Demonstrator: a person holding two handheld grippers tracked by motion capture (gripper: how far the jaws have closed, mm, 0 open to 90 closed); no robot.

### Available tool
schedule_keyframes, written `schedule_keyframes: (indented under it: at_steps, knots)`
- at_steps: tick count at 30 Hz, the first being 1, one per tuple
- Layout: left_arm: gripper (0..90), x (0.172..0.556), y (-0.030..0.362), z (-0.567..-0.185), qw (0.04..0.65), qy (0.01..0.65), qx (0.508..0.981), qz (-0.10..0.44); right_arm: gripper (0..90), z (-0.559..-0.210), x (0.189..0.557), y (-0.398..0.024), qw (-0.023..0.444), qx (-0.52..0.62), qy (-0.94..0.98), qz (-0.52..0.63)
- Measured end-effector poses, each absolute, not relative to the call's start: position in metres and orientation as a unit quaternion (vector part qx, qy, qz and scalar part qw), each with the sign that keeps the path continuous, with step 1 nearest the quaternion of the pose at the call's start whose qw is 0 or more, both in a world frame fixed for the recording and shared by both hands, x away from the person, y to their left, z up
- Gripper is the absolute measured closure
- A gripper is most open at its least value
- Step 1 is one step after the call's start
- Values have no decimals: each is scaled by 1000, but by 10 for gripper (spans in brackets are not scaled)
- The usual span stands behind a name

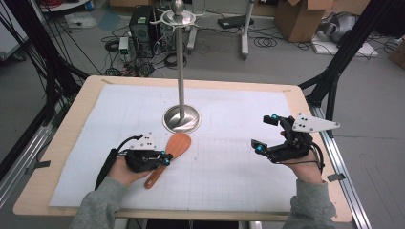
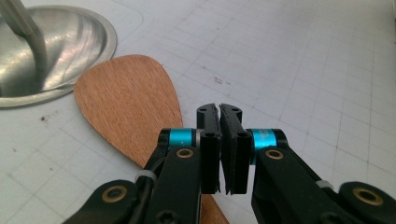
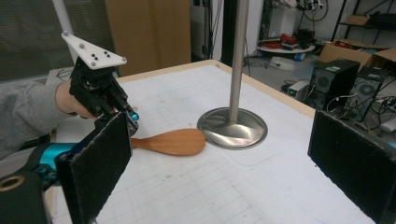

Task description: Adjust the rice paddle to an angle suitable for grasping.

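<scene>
The wooden spatula (image 1: pixel 171 156) lies flat on the white grid mat (image 1: pixel 229 171), toward the near-left part of the table (image 1: pixel 62 143), its blade just beside the steel stand base (image 1: pixel 181 119). The left gripper (image 1: pixel 165 157) sits over the handle, jaws closed together, nothing visibly between the pads. The right gripper (image 1: pixel 265 134), near the right edge, has jaws wide apart and empty.

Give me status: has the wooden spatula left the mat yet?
No. The wooden spatula lies flat on the mat, its blade beside the metal stand. In hand: the left hand-held gripper sits shut over the handle, nothing visibly clamped. The right hand-held gripper waits open, apart. Grasping and lifting remain.
</scene>
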State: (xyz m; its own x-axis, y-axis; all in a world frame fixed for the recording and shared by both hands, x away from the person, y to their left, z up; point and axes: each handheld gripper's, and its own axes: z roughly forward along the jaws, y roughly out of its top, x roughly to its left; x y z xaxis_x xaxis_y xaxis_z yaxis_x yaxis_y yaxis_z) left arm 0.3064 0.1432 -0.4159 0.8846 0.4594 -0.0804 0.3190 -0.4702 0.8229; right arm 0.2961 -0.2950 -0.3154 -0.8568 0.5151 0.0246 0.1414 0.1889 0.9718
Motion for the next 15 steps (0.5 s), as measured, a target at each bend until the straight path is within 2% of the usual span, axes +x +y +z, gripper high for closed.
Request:
schedule_keyframes:
  at_steps: [15]
  knots:
    - [860,308,136,-427,422,231,874,64,48,-318,299,-295,155,222,757,595]
